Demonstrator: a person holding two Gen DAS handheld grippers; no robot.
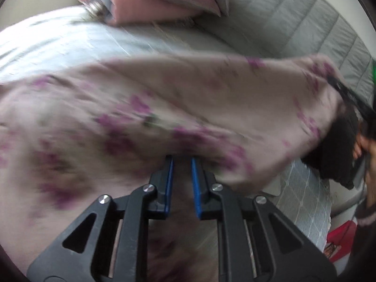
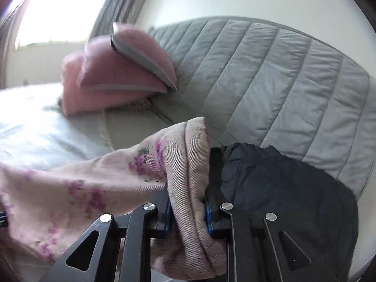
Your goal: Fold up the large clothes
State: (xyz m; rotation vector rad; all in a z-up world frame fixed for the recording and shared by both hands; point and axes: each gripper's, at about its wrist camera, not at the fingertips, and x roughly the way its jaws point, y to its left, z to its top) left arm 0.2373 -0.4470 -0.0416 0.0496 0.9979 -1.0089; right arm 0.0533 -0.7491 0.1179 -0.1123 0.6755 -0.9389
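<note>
A large pale pink garment with purple flower print (image 1: 145,108) hangs stretched above the bed, blurred by motion. My left gripper (image 1: 182,162) is shut on its near edge, with cloth pinched between the blue pads. My right gripper (image 2: 188,188) is shut on a thick bunched fold of the same garment (image 2: 188,164). In the left wrist view the right gripper (image 1: 347,94) shows at the far right, holding the cloth's other end. The fingertips of both grippers are hidden by cloth.
The bed has a light blue sheet (image 1: 70,40) and a grey quilted headboard (image 2: 282,82). Pink pillows (image 2: 112,75) lie at the head of the bed. A dark garment (image 2: 293,188) lies on the bed at the right. A red object (image 1: 340,237) sits low right.
</note>
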